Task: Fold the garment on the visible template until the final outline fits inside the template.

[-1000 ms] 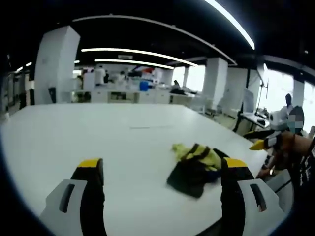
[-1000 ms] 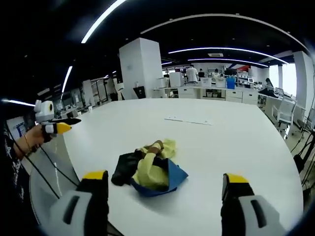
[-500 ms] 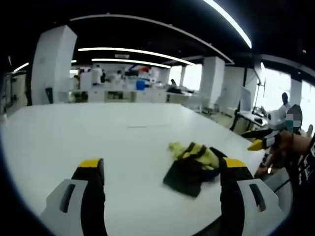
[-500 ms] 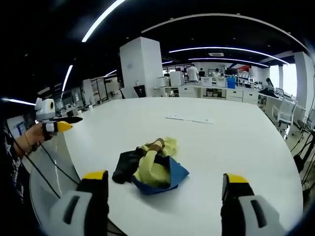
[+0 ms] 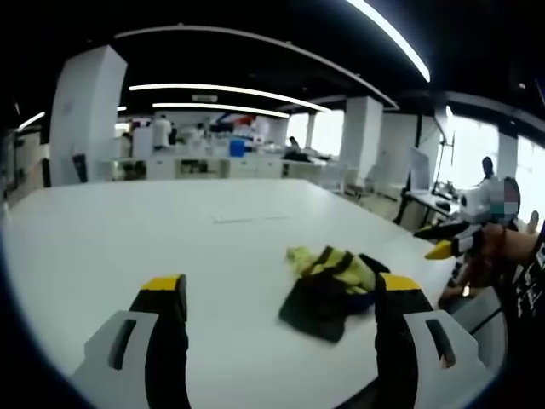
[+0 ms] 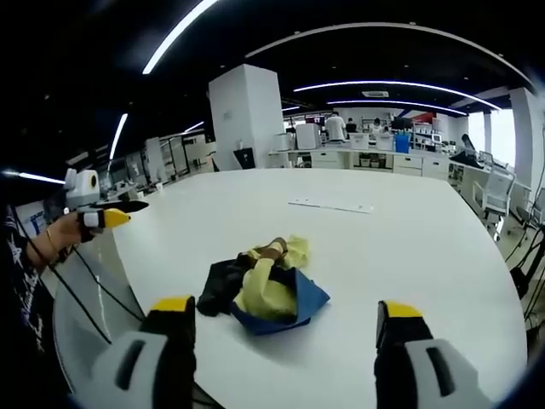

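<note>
Both of my claws are released and carry nothing: my left claw and my right claw each hang with jaws spread wide over the near edge of the broad white bench, the garment framed between the yellow tips in each view. The garment itself, a crumpled bundle of pale yellow, black and blue cloth, lies in a heap on the bench just beyond my claws, apart from both of them; in the left gripper view the same bundle sits toward my right jaw, black cloth nearest me and yellow behind. I judge the step in hand to be the first reach, since nothing is gripped and the heap is not yet spread. To do it well I should pick two separate edges of the bundle, not the middle, so that lifting opens it and does not bunch it further; the blue corner on the right of the garment and the black part on its left look like fair starts, though I cannot tell which is sleeve or hem. Beyond the garment a thin pale strip lies flat on the bench, possibly a template mark; I cannot tell. Farther off stand white office desks and columns.
</note>
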Action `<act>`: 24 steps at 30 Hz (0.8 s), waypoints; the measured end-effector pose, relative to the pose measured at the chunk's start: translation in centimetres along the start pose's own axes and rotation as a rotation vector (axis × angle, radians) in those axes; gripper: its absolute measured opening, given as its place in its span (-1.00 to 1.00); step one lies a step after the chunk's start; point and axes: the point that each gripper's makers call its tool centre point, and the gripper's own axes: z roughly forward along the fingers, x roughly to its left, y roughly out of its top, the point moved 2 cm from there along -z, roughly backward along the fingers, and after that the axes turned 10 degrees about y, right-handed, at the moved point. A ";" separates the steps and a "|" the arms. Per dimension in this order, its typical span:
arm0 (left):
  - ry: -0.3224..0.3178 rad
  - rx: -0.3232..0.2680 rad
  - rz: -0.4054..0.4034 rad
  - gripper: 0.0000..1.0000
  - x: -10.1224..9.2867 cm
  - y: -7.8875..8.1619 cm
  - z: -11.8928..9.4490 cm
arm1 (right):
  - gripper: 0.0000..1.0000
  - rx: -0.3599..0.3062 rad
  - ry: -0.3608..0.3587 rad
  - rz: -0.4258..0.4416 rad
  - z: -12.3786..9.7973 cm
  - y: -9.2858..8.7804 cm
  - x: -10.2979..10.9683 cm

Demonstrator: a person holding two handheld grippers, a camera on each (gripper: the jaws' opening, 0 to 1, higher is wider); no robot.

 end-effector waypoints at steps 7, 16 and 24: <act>-0.018 0.011 0.010 0.68 -0.2 -0.3 0.6 | 0.63 0.007 0.010 -0.007 0.3 -0.1 -0.1; -0.040 0.027 0.012 0.64 -0.7 -0.6 1.5 | 0.60 0.028 0.015 -0.038 0.6 -0.3 -0.1; -0.077 0.039 0.046 0.52 -1.1 -0.4 2.5 | 0.48 0.025 0.026 -0.042 1.2 -0.1 -0.5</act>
